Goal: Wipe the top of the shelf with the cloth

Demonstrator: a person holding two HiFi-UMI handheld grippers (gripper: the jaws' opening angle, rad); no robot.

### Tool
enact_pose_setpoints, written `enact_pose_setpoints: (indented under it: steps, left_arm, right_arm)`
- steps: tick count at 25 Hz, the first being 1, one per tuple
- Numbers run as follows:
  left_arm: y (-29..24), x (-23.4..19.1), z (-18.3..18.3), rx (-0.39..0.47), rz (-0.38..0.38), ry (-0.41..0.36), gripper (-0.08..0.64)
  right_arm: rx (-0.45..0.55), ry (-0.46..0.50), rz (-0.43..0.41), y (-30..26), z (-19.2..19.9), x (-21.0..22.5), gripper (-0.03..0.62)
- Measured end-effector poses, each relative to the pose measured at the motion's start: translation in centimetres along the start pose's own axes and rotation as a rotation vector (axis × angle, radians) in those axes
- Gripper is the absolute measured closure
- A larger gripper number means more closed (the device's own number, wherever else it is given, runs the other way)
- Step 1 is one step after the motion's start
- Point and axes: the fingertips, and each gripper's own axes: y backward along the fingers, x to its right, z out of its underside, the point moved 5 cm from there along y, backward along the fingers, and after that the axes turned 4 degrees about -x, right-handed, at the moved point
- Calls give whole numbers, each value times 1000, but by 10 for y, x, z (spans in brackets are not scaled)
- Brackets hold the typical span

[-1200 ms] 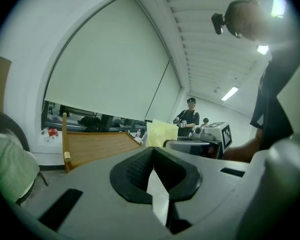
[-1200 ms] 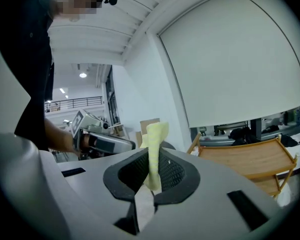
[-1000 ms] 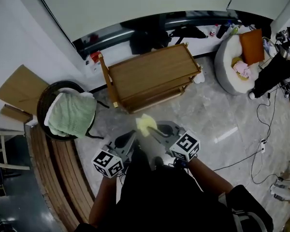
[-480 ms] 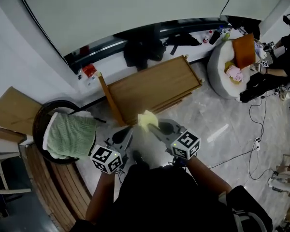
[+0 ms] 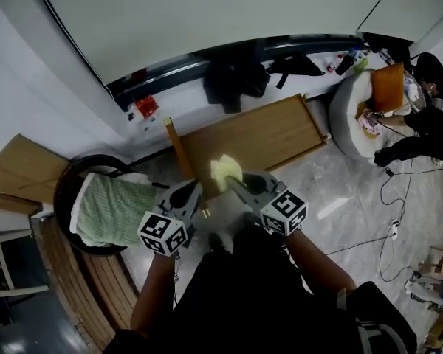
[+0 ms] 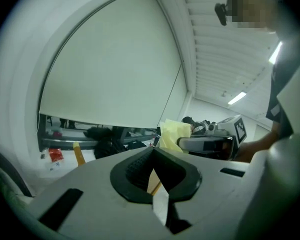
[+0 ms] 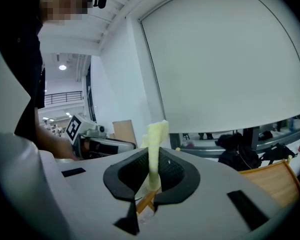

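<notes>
You are pinching the cloth (image 5: 226, 171) in the right gripper (image 5: 233, 183), over the shelf's (image 5: 269, 135) near edge. It is likely handling light and limp; grip a bunched fold. Left gripper (image 5: 194, 192) is pressed together, empty.

The cloth (image 5: 225, 171) in the right tool (image 5: 233, 184) is pale yellow. That tool and the left tool (image 5: 194, 192) are grey with black pads and black-and-white marker squares. Ahead of them, the shelf (image 5: 273, 135) is honey-brown wood. Left of the left tool, a green towel (image 5: 109, 206) fills a dark basket (image 5: 63, 190).
</notes>
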Motion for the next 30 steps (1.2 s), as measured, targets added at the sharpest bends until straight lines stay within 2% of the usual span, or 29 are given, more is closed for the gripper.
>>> enact_pose_setpoints:
  steps: [7, 13, 17, 20, 25, 30]
  left_arm:
    - [-45, -38, -5, -44, -97, 49, 549]
    - [-81, -73, -9, -108, -246, 141, 549]
    - [-98, -96, -7, -149, -340, 207, 549]
    - [-107, -113, 0, -184, -414, 244, 549]
    - [-124, -137, 13, -259, -505, 298, 549]
    - [-138, -159, 18, -291, -537, 329, 549]
  right_arm:
    - [-31, -27, -73, -46, 0, 58, 551]
    - [-115, -71, -184, -90, 11, 117, 551]
    - [-163, -85, -228, -122, 17, 142, 551]
    - [-201, -86, -235, -149, 24, 152, 551]
    - [-267, -156, -209, -195, 45, 168, 551]
    - [-380, -220, -150, -241, 82, 177, 551]
